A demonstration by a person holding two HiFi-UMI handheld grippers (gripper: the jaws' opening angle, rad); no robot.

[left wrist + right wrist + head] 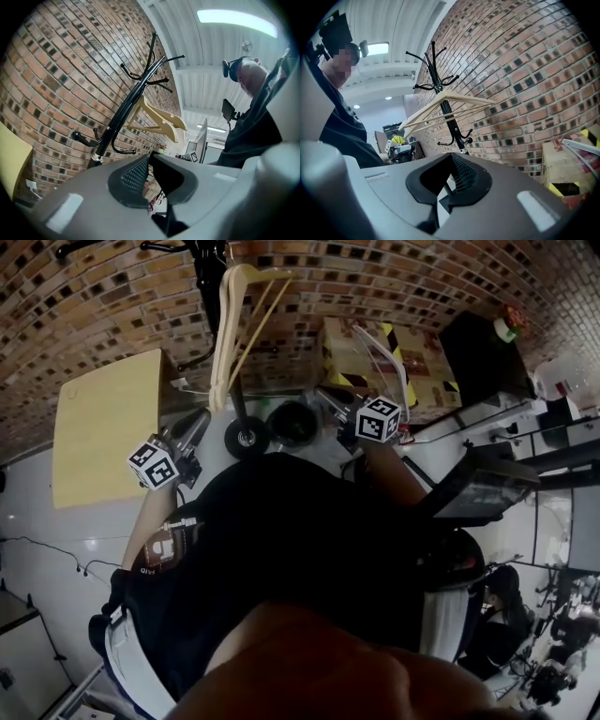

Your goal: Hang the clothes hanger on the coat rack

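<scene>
the left gripper (149,157) has its jaws together with nothing between them, and the right gripper (451,157) is the same: pads met, empty. both are held near level in front of the person, well short of the rack (453,130), which stands against the brick wall. the hanger (223,334) is already on the rack, hooked over an upper prong and hanging free beside the pole, so the task looks done or close to it. it is pale wood, so i judge it light, stiff and fairly smooth; it should not bend in a grip but could swing or slip on the prong if knocked. the best hold would be the neck just under the hook, or a broad shoulder arm, rather than the thin bar. counted: two grippers, one rack, and one wooden hanger for sure, though the extra thin bars could belong to a second behind it and i cannot tell. a clear curved thing (382,352), perhaps another hanger, lies over a striped box (342,362) to the right.
</scene>
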